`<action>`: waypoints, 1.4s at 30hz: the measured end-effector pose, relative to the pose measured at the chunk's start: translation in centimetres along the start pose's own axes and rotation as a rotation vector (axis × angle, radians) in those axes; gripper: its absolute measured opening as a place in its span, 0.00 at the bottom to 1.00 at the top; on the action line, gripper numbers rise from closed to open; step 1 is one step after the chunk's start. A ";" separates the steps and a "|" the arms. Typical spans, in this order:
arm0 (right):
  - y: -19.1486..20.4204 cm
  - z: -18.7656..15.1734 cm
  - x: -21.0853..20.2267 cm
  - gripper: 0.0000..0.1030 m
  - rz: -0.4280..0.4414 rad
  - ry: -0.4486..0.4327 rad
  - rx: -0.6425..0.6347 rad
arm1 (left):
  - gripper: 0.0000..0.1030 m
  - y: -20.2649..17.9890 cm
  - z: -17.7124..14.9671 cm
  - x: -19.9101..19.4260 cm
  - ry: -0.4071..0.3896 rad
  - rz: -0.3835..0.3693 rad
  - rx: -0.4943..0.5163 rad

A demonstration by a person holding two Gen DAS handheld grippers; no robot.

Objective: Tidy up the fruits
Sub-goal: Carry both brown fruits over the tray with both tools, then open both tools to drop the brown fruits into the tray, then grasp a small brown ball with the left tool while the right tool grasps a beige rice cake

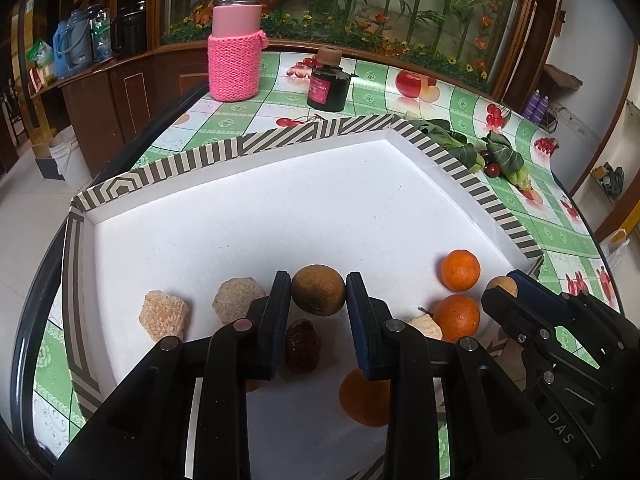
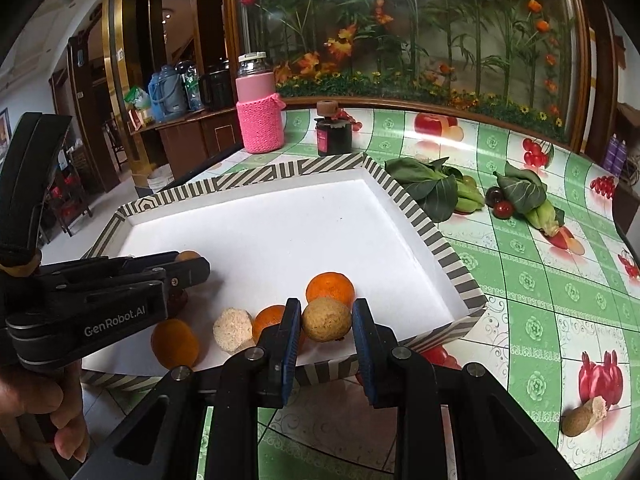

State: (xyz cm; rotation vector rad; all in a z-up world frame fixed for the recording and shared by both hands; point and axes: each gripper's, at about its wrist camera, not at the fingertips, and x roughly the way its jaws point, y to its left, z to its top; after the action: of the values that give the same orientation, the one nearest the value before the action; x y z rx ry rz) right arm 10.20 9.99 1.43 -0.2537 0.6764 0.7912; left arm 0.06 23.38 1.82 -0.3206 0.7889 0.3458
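While both tongs hover over tray (image 1: 240, 148), left gripper (image 1: 318, 292) brackets brown fruit (image 1: 318, 289), right gripper (image 2: 326, 320) brackets tan fruit (image 2: 326, 319); grip contact unclear, cannot tell.

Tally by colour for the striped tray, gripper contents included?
Orange fruits: 3
Brown or tan round fruits: 2, the brown fruit in the left gripper and the tan fruit in the right gripper
Beige spongy pieces: 3
Dark red fruit: 1
Total: 9
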 end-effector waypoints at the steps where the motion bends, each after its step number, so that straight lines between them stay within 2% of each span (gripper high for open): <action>1: 0.0 0.0 0.0 0.25 -0.002 0.000 -0.002 | 0.27 0.0 0.0 0.0 0.002 0.003 -0.002; 16: 0.1 0.0 -0.1 0.25 0.012 -0.004 -0.005 | 0.27 -0.2 -0.1 0.2 0.015 0.032 -0.005; 18: 0.1 0.0 -0.4 0.25 0.021 -0.022 -0.004 | 0.33 -0.2 -0.1 0.2 0.016 0.034 -0.005; 20: 0.2 0.0 -0.7 0.25 0.021 -0.036 -0.006 | 0.45 -0.2 -0.1 0.2 0.010 0.030 -0.004; 21: 0.2 -0.1 -0.9 0.25 0.022 -0.045 -0.009 | 0.47 -0.3 -0.1 0.1 0.005 0.031 -0.004; 27: 0.4 0.0 -1.1 0.25 0.012 -0.057 -0.015 | 0.47 0.1 0.0 -0.1 -0.007 0.031 -0.023; 30: 0.4 -0.1 -1.4 0.25 0.009 -0.071 -0.018 | 0.47 0.2 0.3 -1.2 -0.067 0.027 -0.037; 33: 0.2 -0.2 -1.9 0.25 -0.002 -0.098 -0.010 | 0.50 -0.2 0.5 -2.3 -0.124 -0.016 -0.032; 35: -0.3 -0.3 -3.1 0.25 0.006 -0.158 0.013 | 0.58 -0.7 0.5 -2.7 -0.146 -0.053 -0.014; 39: -2.6 -0.3 -5.4 0.25 -0.040 -0.222 0.052 | 0.58 -2.8 0.2 -3.2 -0.156 -0.157 0.062; 42: -5.9 -1.0 -7.4 0.25 -0.098 -0.249 0.087 | 0.58 -4.5 -0.2 -3.5 -0.151 -0.216 0.115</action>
State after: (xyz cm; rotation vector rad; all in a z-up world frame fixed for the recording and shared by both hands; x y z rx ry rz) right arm 10.22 1.29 5.20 -0.1057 0.4590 0.6839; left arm -0.52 18.66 4.90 -0.2660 0.6166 0.1196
